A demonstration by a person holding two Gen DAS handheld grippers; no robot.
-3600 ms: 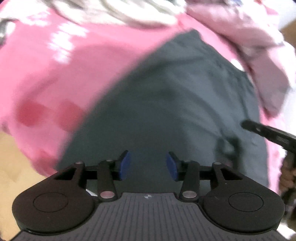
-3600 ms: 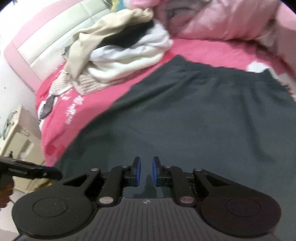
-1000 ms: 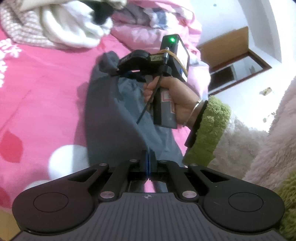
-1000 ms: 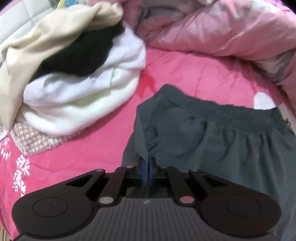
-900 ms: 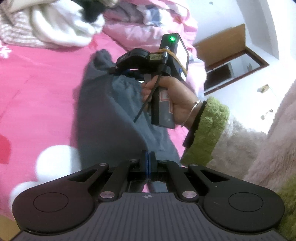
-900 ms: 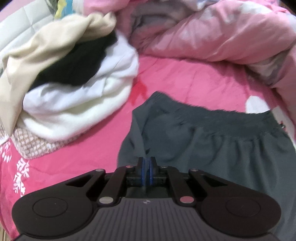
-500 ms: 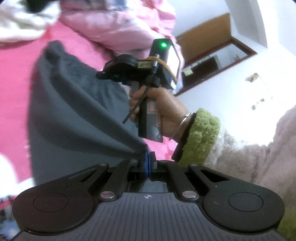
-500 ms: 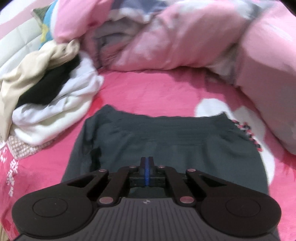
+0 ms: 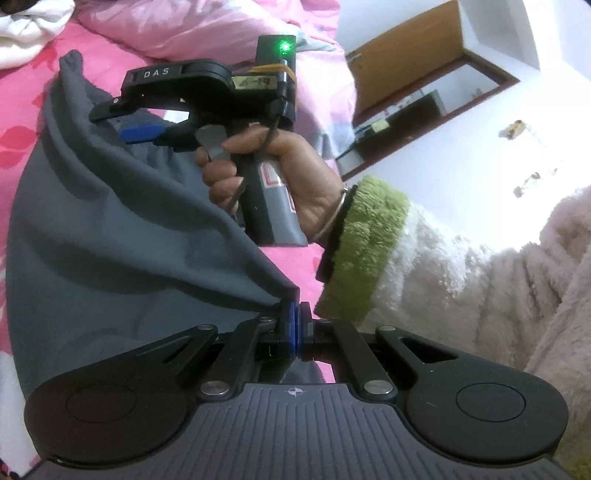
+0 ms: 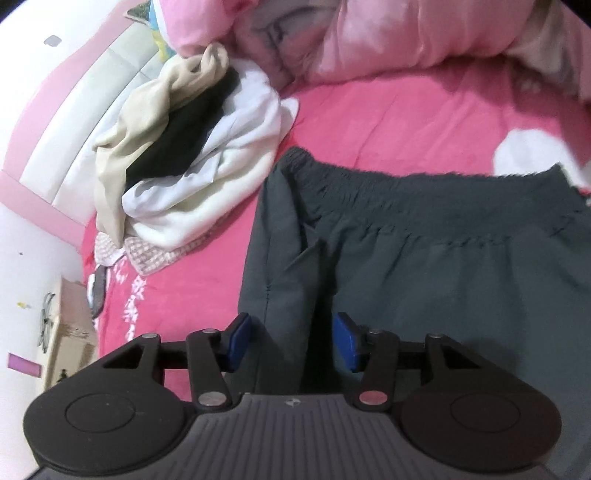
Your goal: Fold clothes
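Dark grey shorts (image 10: 424,258) with an elastic waistband lie on the pink bed, waistband toward the far side. My left gripper (image 9: 295,328) is shut on a corner of the shorts (image 9: 110,229) and holds it lifted, so the cloth drapes down from the jaws. My right gripper (image 10: 291,341) is open just above the shorts with nothing between its jaws. It also shows in the left wrist view (image 9: 144,122), held in a hand over the shorts.
A pile of beige, black and white clothes (image 10: 184,155) lies at the left of the pink bed sheet (image 10: 388,122). A pink quilt (image 10: 388,33) is bunched along the far side. A padded headboard (image 10: 74,136) and a small cabinet (image 10: 70,332) stand at left.
My right gripper has opened and let go of the shorts, which dropped flat. My left gripper stays shut on its corner and has lifted it higher.
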